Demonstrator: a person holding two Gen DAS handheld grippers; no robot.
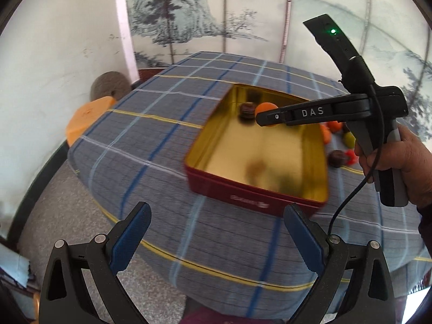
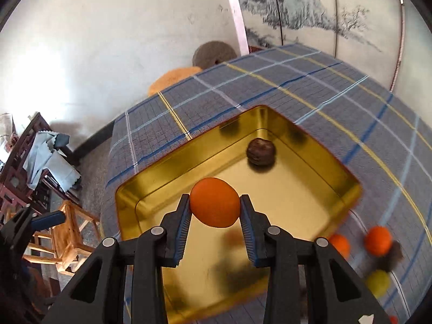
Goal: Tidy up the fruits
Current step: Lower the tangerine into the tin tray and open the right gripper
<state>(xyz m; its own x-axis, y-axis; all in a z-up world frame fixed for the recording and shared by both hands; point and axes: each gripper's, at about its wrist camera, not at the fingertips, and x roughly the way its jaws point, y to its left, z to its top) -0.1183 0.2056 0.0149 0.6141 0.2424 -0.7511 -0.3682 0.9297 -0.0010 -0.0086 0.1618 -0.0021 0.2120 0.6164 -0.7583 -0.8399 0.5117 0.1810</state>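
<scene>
One hand-held gripper clamps an orange.

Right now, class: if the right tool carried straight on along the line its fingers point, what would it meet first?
Probably the gold floor of the tin. The right tool, shut on an orange, points down into the open tin, short of the dark fruit in the far corner. Depth is hard to judge here.

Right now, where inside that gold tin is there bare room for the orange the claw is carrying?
Most of the tin's floor is bare: the near half and the left side. Only the far corner is taken, by a dark brown fruit. Outside the tin's right wall it is crowded with loose fruits.
</scene>
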